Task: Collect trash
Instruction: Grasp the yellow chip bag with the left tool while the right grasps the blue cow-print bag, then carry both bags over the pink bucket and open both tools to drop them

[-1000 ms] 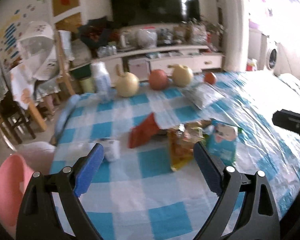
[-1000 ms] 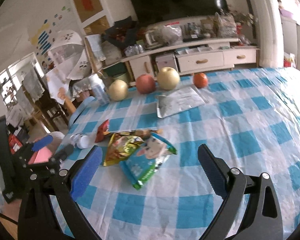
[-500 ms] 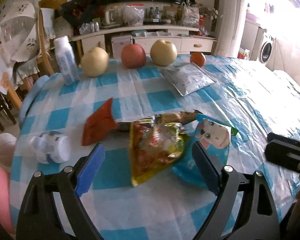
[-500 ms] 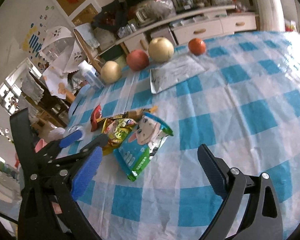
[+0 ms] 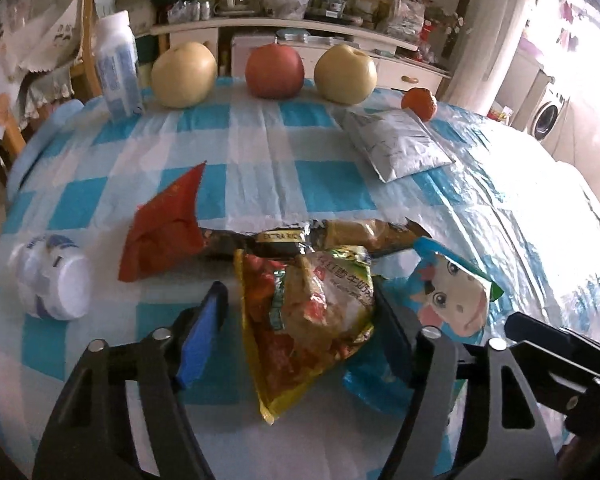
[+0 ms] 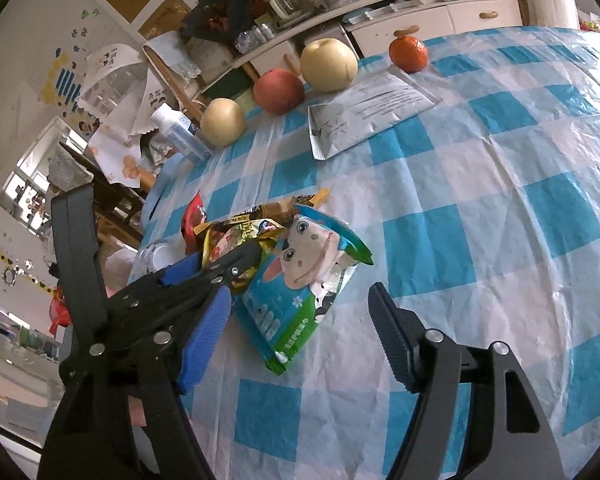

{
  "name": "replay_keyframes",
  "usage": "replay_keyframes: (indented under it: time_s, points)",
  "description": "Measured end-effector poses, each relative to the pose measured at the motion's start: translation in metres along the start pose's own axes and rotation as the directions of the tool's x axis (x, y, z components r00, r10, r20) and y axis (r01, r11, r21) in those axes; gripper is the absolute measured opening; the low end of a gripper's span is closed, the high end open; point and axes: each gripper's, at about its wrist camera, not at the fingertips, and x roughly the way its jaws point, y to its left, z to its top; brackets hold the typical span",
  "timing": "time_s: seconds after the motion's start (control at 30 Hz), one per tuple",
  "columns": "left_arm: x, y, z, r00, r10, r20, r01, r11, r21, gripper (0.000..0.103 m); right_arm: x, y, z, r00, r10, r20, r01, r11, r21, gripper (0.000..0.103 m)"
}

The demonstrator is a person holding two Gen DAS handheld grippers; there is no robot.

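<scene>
Between the left claw [image 5: 298, 322], a crinkled, glossy snack bag [image 5: 304, 320].

Wrappers are piled tight mid-table: yellow snack bag [image 5: 308, 320], cow pouch [image 6: 300, 280], red wrapper [image 5: 164, 232], all overlapping or touching. Tipped white jar [image 5: 52, 276] blocks their left. Right half of the checked tablecloth [image 6: 500, 220] is wide open.

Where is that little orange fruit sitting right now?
The orange fruit sits at the far edge of the checked table, right end of the fruit row, beside the yellow pear and just behind the silver pouch.
</scene>
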Motion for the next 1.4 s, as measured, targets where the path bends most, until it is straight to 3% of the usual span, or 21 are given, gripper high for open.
replay_keyframes:
  time_s: [0.27,0.4,0.77,1.23,1.4]
  points:
    - [-0.002,0.0,-0.004,0.999,-0.052,0.006,0.052,0.998,-0.03,0.053,0.011,-0.006,0.006,1.0,-0.007,-0.014,0.008,1.0,0.03,0.071]
    - [-0.008,0.003,-0.008,0.998,-0.066,0.009,0.066,0.998,-0.025,0.049,0.017,-0.006,0.008,1.0,-0.013,-0.02,0.013,1.0,0.024,0.066]
    - [-0.029,0.029,-0.017,0.995,-0.098,0.021,0.099,0.994,-0.051,0.046,0.032,0.002,0.011,0.998,-0.049,-0.03,0.048,0.999,-0.006,0.059]
    - [-0.057,0.054,-0.024,0.993,-0.102,0.064,0.106,0.992,-0.067,0.046,0.047,0.035,0.003,0.988,-0.152,-0.014,0.146,0.97,-0.193,0.059]
    - [-0.063,0.059,-0.026,0.992,-0.108,0.072,0.113,0.991,-0.068,0.046,0.056,0.051,-0.002,0.989,-0.143,-0.034,0.128,0.953,-0.275,0.061]
